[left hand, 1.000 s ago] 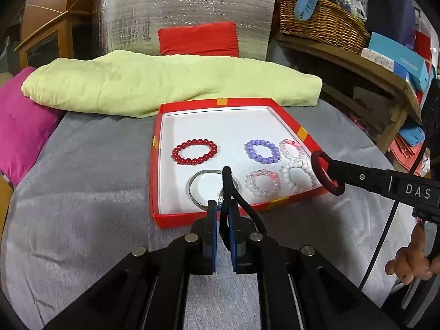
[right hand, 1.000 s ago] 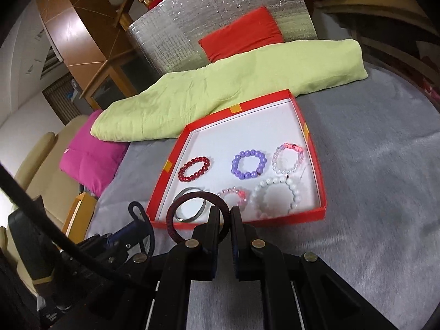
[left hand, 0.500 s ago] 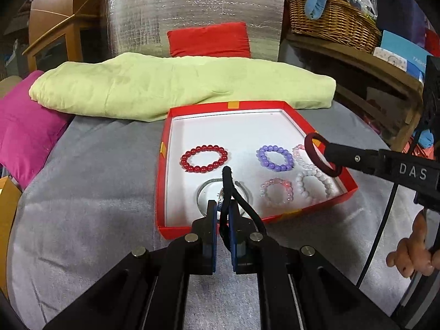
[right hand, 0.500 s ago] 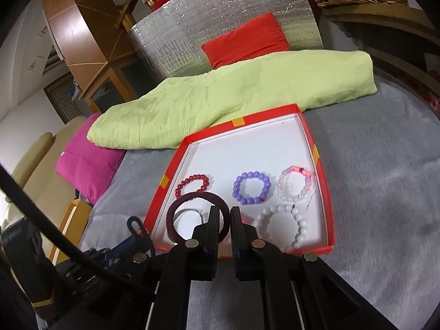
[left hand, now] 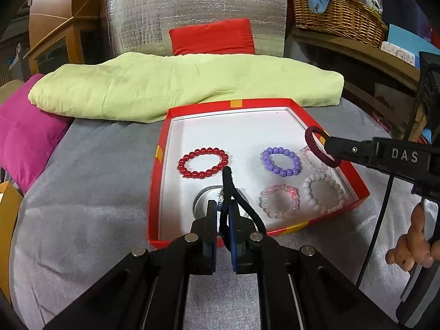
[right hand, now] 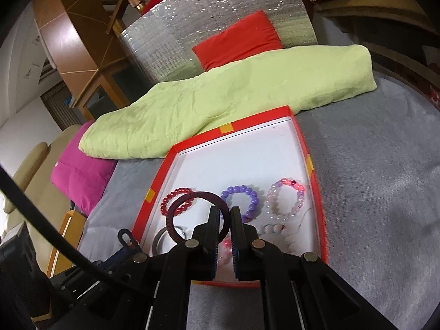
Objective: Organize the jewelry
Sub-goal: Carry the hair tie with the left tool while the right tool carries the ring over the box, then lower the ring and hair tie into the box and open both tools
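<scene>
A red tray [left hand: 155,192] [right hand: 320,220] with a white floor lies on grey cloth. In it lie a red bead bracelet [left hand: 203,162], a purple one [left hand: 280,162], pale pink ones [left hand: 279,201], a white one [left hand: 323,192] and a silver bangle [left hand: 200,202]. My left gripper [left hand: 221,220] is shut on a black hair tie [left hand: 228,184] above the tray's near edge. My right gripper [right hand: 224,222] is shut on a dark maroon ring [right hand: 192,214] [left hand: 320,147] and holds it over the tray's right side.
A light green folded blanket [left hand: 187,85] lies behind the tray. A magenta cushion [left hand: 22,140] sits left, a red cushion [left hand: 211,40] and silver foil board [left hand: 192,8] behind. A wicker basket [left hand: 338,13] stands on a wooden shelf at the right.
Both grippers have moved forward toward the tray. The right gripper with the maroon ring now hangs over the tray. Both stay shut on their items.
</scene>
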### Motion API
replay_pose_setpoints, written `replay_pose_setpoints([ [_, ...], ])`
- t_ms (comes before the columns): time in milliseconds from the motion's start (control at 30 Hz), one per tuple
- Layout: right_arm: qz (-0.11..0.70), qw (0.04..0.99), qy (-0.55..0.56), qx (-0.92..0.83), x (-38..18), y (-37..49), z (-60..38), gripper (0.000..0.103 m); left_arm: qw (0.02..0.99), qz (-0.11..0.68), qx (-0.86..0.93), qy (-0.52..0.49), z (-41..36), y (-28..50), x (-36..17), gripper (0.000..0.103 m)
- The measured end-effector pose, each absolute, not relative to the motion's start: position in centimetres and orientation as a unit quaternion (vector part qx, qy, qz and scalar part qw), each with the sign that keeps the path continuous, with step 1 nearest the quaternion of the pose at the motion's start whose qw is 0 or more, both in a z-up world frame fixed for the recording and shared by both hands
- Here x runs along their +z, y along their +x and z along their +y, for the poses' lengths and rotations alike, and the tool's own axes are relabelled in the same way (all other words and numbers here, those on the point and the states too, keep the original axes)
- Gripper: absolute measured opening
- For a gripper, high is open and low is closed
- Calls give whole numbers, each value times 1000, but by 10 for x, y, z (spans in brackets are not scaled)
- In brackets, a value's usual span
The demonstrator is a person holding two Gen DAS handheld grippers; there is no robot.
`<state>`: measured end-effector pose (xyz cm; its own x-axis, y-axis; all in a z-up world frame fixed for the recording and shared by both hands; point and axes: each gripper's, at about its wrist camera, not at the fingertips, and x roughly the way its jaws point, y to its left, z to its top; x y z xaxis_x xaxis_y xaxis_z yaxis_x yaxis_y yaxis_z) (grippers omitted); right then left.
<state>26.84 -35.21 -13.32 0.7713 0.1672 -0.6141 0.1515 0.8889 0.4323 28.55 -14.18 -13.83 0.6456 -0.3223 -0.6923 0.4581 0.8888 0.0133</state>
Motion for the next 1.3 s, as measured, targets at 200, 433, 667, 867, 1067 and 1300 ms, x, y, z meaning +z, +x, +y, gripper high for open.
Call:
replay_pose_setpoints([
  [200,330,907,262,-9,-138,272,-373,8,901,362,-218,98,-152,289,-142,8],
  [433,324,902,287,-10,-140,277,-384,8,902,362,-208,112,-161,290,-148,8],
  [667,319,900,299,-9,-139,287,-390,8,899,364,-219,103,-164,292,-148,8],
  [867,316,895,315,-8,-137,298,-404,8,898,369,-233,56,-154,310,-138,8],
  [1067,307,890,336,-9,-135,311,-415,8,894,371,-247,37,-163,332,-126,8],
  [1300,309,886,346,-19,-136,333,-422,8,877,398,-266,44,-187,345,-141,8],
])
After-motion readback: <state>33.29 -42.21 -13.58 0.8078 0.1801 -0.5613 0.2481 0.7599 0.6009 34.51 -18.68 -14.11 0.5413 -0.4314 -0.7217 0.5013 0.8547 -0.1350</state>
